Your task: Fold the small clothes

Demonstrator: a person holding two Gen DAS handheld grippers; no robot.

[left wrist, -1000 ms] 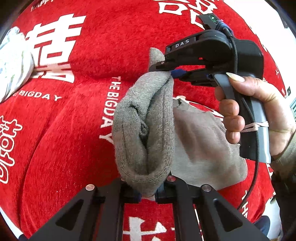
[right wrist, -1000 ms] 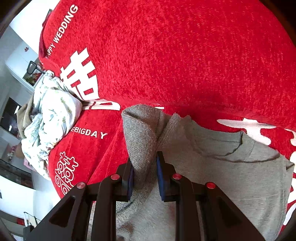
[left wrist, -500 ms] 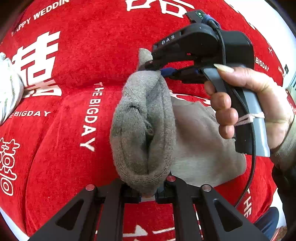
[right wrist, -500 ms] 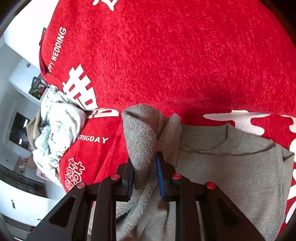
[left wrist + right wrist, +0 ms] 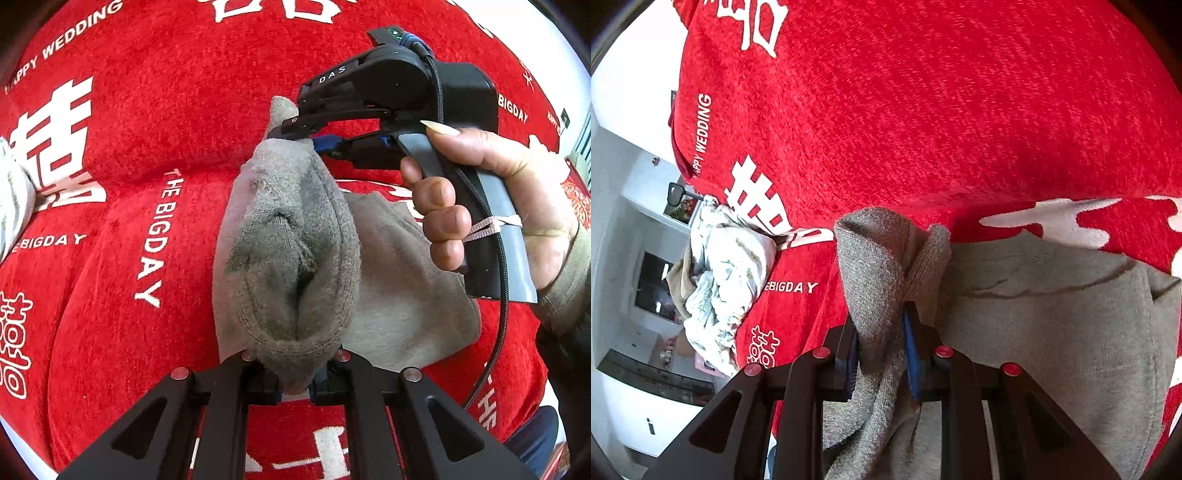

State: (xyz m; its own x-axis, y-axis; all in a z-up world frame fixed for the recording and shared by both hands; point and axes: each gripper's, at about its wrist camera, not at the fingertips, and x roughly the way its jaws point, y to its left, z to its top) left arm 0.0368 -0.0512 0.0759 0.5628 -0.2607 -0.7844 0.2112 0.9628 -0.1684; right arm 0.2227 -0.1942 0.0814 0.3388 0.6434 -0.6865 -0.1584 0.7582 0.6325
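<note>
- Grey knit fabric fills the middle of both wrist views: a small grey sweater [image 5: 399, 295] lies on a red plush cloth [image 5: 192, 110] that covers the whole work surface.
- One edge of the sweater is lifted off the cloth into a thick, doubled-over roll, while the body of the garment lies flat on the cloth to the right of it.
- At the near end of that roll, the left gripper [image 5: 295, 384] is pressed together on the fabric, pinching it.
- At the far end, the right gripper [image 5: 314, 138] is pinching the same edge; its own camera shows grey knit bunched between its blue pads [image 5: 910, 350].
- A person's hand [image 5: 491, 206] wraps the right gripper's handle, with a sleeve at the wrist.
- Judged from this, the step in hand is the first fold: one side is raised and ready to be carried across the body.
- Next, both claws would need to travel together to the right, keep the edge taut, lower it flat, then let go.
- White print on the cloth reads "HAPPY WEDDING" and "THE BIGDAY", beside large white Chinese characters.
- "DAS" is printed on the right gripper's black housing.
- Far left, a crumpled pale patterned garment [image 5: 727, 280] waits on the cloth, well apart from the sweater.
</note>
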